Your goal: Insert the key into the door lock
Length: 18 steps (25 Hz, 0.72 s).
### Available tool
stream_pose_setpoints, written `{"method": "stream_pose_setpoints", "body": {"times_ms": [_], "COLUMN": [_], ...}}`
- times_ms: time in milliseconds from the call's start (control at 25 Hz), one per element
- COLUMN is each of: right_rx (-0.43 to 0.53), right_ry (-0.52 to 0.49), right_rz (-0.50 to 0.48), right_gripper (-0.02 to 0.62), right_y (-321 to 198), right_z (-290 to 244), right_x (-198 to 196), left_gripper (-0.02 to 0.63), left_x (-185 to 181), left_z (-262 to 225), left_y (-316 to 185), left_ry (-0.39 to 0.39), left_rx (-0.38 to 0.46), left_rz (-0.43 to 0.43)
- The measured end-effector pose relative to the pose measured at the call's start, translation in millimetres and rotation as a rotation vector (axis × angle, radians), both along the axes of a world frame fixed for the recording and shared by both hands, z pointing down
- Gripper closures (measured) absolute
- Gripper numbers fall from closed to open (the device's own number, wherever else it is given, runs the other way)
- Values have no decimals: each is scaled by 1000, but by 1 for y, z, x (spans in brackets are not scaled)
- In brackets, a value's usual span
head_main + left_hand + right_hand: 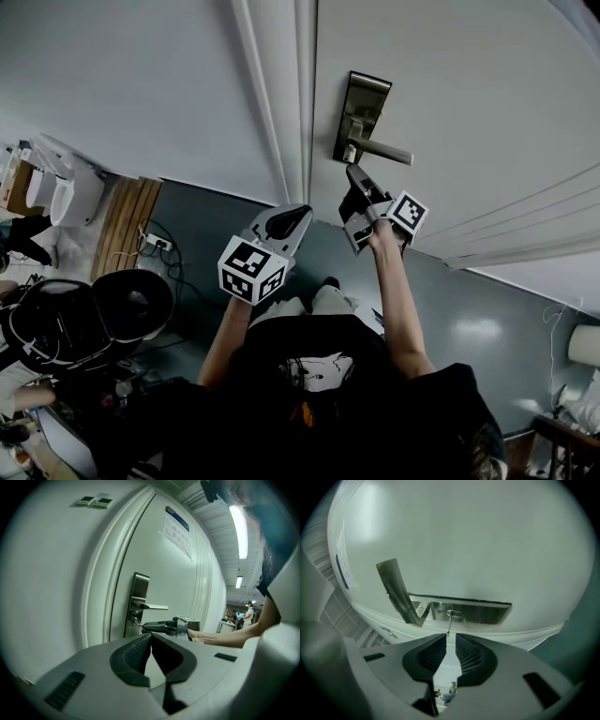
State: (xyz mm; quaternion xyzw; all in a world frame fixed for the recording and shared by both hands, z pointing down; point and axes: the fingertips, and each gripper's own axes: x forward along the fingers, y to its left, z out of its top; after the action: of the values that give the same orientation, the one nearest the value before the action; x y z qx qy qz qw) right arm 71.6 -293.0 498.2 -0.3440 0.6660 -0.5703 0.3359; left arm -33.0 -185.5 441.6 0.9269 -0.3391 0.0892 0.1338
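**Wall** (122, 84): pale, at far left. Below it, on the floor (202, 220), stands a wooden panel (127, 225).

**Left hand-held gripper** (300, 216): held low, left of the lock and well apart from the door (450, 84). Its marker cube (251, 269) is nearest the person. In the left gripper view its pads (136, 653) meet at the tips. It is closed with nothing between them.

**Door frame** (281, 94): white moulding, between the wall and the door.

**Lock plate** (359, 112): brushed metal, upright on the door just right of the frame.

**Lever handle** (384, 152): mounted on the plate and pointing right, away from the frame.

**Key** (449, 624): a thin metal strip seen edge-on. Its far end sits in the keyhole (453, 614), on the plate beside the lever's root. Its near end reaches the mouth of the right gripper's jaws.

**Right hand-held gripper** (354, 175): raised just below the lever with its tips aimed at the plate. The left gripper view shows it level with the keyhole and close to it. In the right gripper view the jaws stand a narrow gap apart, wider than the key's edge. The key's near end lies at the tip of the left-hand pad (433, 656), and it is not clamped.
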Motion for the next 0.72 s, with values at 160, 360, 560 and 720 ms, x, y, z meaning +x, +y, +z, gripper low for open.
{"method": "stream_pose_setpoints", "body": {"times_ms": [160, 360, 560, 720], "right_rx": [17, 60, 85, 80], "right_ry": [88, 214, 277, 283], "right_rz": [-52, -134, -188, -204], "right_gripper": [549, 549, 551, 554], "right_y": [20, 41, 54, 68], "right_z": [-3, -11, -12, -17], "right_x": [0, 0, 9, 14], "left_gripper": [594, 594, 594, 594], "left_x": [13, 24, 36, 43], "left_z": [-1, 2, 13, 13], "left_y": [-9, -20, -25, -19], "left_ry": [3, 1, -11, -17], "left_rx": [-6, -19, -35, -46], "left_rz": [-4, -24, -47, -50]}}
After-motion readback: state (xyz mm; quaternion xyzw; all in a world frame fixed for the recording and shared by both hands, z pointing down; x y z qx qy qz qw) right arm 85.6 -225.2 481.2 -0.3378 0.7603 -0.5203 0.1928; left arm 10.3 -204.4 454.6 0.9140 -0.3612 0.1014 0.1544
